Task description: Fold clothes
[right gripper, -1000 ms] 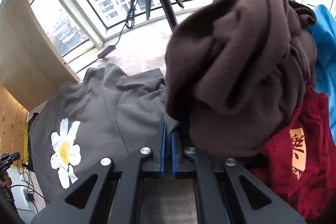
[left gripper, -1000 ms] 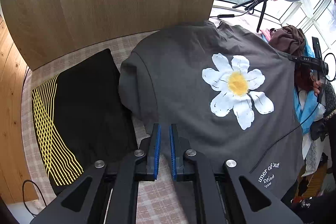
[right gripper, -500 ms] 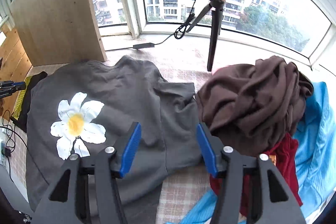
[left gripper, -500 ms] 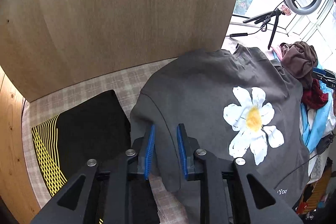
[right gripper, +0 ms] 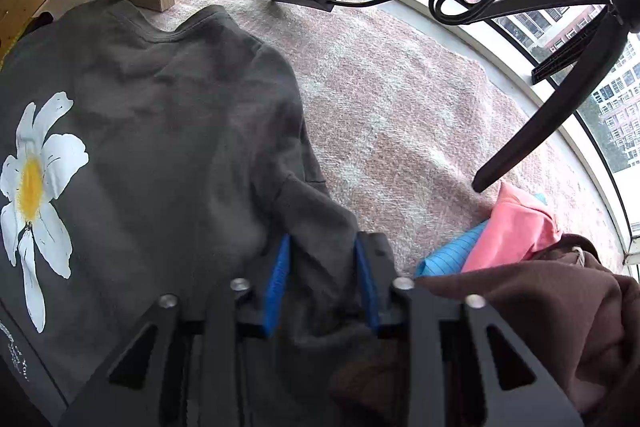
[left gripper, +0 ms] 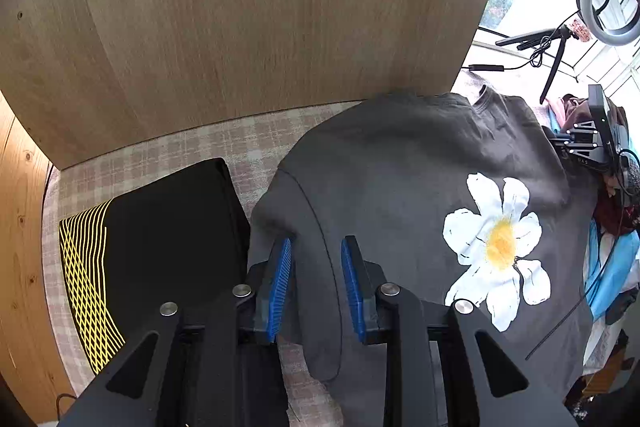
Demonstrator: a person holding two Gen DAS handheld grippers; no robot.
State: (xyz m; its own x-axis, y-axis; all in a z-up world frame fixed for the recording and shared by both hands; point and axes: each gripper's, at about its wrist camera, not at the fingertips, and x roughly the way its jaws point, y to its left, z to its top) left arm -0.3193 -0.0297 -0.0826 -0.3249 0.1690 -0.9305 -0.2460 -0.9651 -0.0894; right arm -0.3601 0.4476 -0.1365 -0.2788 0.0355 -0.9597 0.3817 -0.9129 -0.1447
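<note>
the grey t-shirt (left gripper: 400,187) lies flat on the checked cloth (left gripper: 200,147), a sleeve between each gripper's partly open fingers, left gripper (left gripper: 316,283) at seven o'clock, right gripper (right gripper: 322,279) at four, neither clamped.

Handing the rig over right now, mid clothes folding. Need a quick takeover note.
Left gripper: jaws just opened, astride one sleeve of the grey flower T-shirt, not pinching.
Right gripper: jaws just been closing but apart in view, other sleeve between them; grip unconfirmed.
T-shirt lies spread out, print up, on the checked cloth.
Done: black garment folded beside it.
Left: fold sleeves in, then the body; then the pile of clothes.
</note>
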